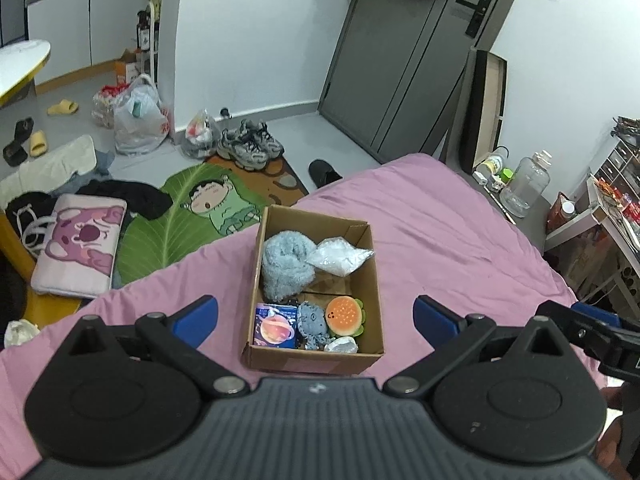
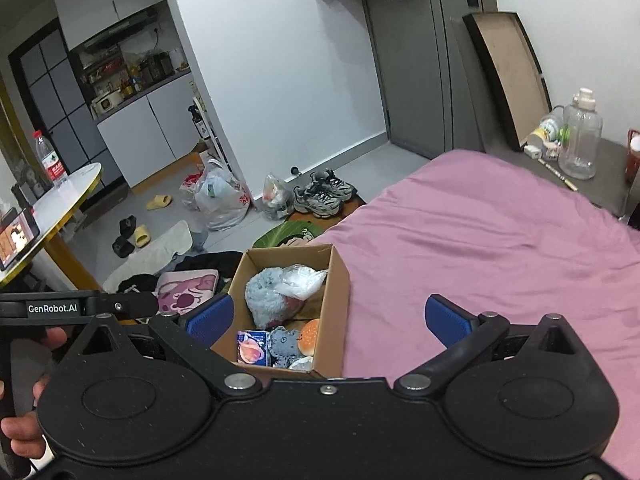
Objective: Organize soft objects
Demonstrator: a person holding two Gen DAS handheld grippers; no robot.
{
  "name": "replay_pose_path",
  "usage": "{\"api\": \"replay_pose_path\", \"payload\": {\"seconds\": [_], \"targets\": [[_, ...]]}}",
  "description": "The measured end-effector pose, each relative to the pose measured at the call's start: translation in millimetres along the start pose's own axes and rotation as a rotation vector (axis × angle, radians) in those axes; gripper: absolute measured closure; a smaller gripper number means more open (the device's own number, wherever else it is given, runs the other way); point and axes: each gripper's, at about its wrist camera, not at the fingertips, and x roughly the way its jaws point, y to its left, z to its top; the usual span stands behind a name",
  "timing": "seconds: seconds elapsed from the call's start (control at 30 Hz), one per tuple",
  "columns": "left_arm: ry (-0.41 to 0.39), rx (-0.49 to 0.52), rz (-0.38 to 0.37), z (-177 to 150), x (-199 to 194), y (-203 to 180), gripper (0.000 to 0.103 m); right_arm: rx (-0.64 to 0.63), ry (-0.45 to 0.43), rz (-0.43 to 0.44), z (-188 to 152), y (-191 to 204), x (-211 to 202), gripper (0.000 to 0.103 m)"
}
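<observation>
From the left wrist view, the left tongs (image 1: 316,314) hang spread wide and hold nothing, above the near end of the box (image 1: 370,276) on the pink bed (image 1: 440,224). Straight ahead, between the blue fingers (image 1: 196,322), the box holds a blue towel (image 1: 285,264) and a clear bag (image 1: 340,257) at its far end, and a card (image 1: 276,327), grey plush (image 1: 314,320) and burger (image 1: 344,316) nearest the tongs. From the right wrist view, the right tongs (image 2: 330,322) are likewise spread and hold nothing, with the box (image 2: 340,280) just ahead toward their left finger (image 2: 210,320), bed to the right.
</observation>
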Motion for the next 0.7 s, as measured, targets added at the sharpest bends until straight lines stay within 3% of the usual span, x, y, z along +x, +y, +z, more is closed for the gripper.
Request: {"api": "replay_pose_path", "payload": {"seconds": [0.33,0.7], "targets": [[-0.033,0.062,0.0,-22.3,-26.2,-16.4,0.0,-0.021,-0.004,-0.023,-18.9,4.9,-30.0,0.0],[-0.104,0.086,0.018,-41.7,-56.8,-26.5,0.0,-0.01,-0.074,-0.025,-32.1,7.1,-68.9,0.0]]}}
